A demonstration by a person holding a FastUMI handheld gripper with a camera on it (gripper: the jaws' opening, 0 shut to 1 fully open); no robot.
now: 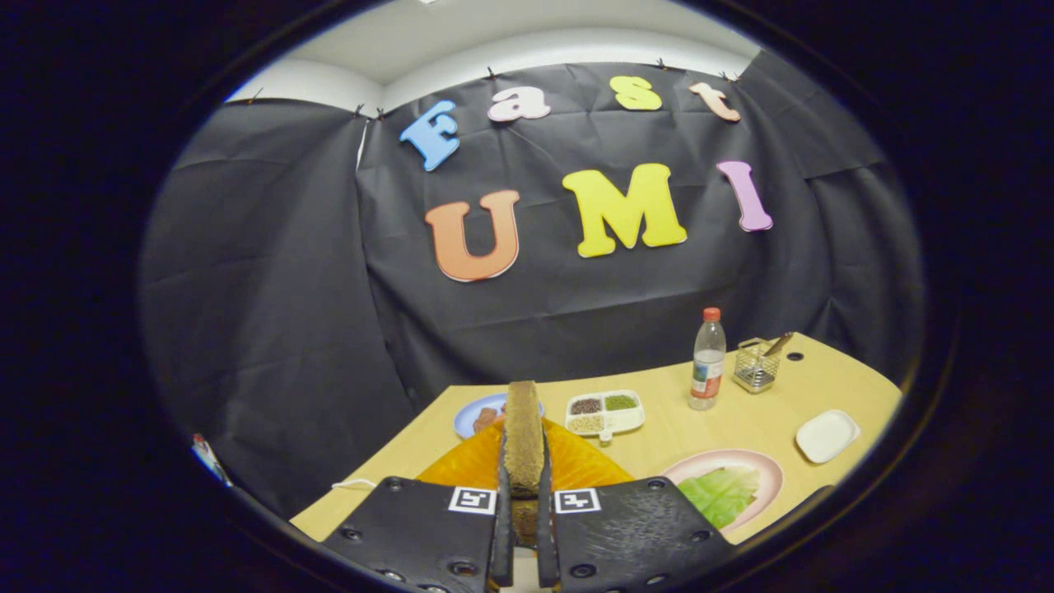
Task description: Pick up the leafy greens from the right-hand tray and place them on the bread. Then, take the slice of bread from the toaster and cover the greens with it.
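**Bread slice clamped on edge, greens waiting on the pink plate**

The tongs [524, 494] are closed on a brown, coarse-crusted slice of bread [524, 436], which stands upright on its edge between the two fingers, both pressing its flat faces. Just under and beyond the fingers lies an orange, ridged round mat or board [576, 465]; the bread hides much of it, so I cannot say for sure what rests on it. Just to the right of the fingers sits a pink round plate [762, 465] holding the pale green leafy greens [720, 492], flat and apart from the tongs.

Further along the light wooden bench [675, 436] are a blue plate with brown food [482, 416], a white divided dish of grains and beans [605, 412], and a small white square dish [827, 435]. Beyond them stand a clear plastic bottle with a red cap [708, 360] and a wire mesh holder [756, 365] with a utensil in it.

Judged from here, the greens look unmoved, so covering them calls for the order to be right. The risks: the slice is held by a narrow strip and could pivot or slip as it is tilted flat; too hard a squeeze may crumble it; and lowering it blind could miss the target below
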